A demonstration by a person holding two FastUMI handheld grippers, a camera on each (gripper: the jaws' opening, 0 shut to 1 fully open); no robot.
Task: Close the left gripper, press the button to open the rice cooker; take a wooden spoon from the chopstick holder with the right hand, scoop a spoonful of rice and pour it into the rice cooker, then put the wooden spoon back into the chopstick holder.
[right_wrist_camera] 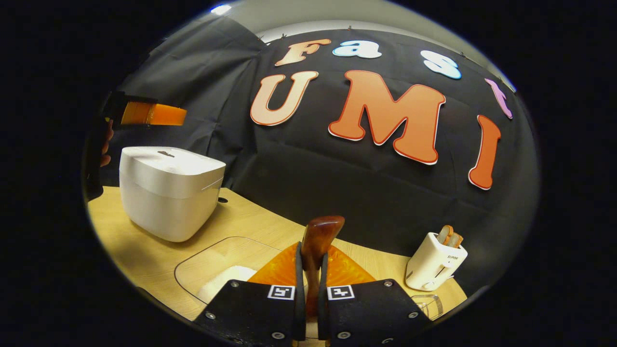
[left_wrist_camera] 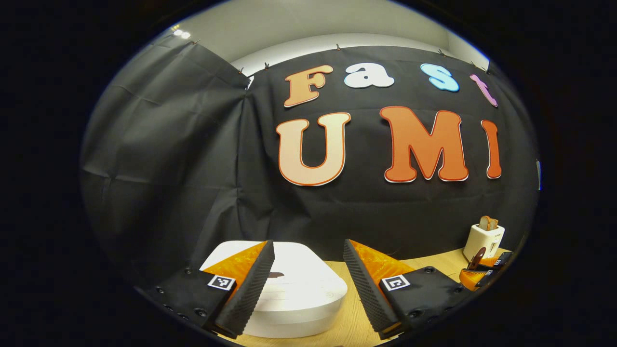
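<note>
Our right gripper (right_wrist_camera: 308, 284) has its jaws drawn in narrow, pinched on the handle of the wooden spoon (right_wrist_camera: 320, 236), and that handle stands up between the fingers, its long axis running up and away from us, tilted a touch to the right. The bowl end is down below the gripper body, so we cannot tell whether it carries rice. Just under and left of the gripper sits the clear container (right_wrist_camera: 212, 262) with white rice (right_wrist_camera: 224, 284) in it.

Out beyond that, up and to the left across the table (right_wrist_camera: 144, 250), stands the white rice cooker (right_wrist_camera: 166, 190), lid shut. So the spoon has to travel leftward and away from us, well clear of the container, and it meets a closed lid.

Over to our left gripper (left_wrist_camera: 308, 274): jaws wide apart, nothing between them, hovering above the rice cooker (left_wrist_camera: 299, 284), whose lid top lies right below and ahead of the fingers. From the right gripper view we see it up high above the cooker's left side, apart from it.

That gripper is the nearer one to the button, we judge, but it isn't closed for pressing yet. The toaster (right_wrist_camera: 434, 262) sits off right, out of the path.
</note>
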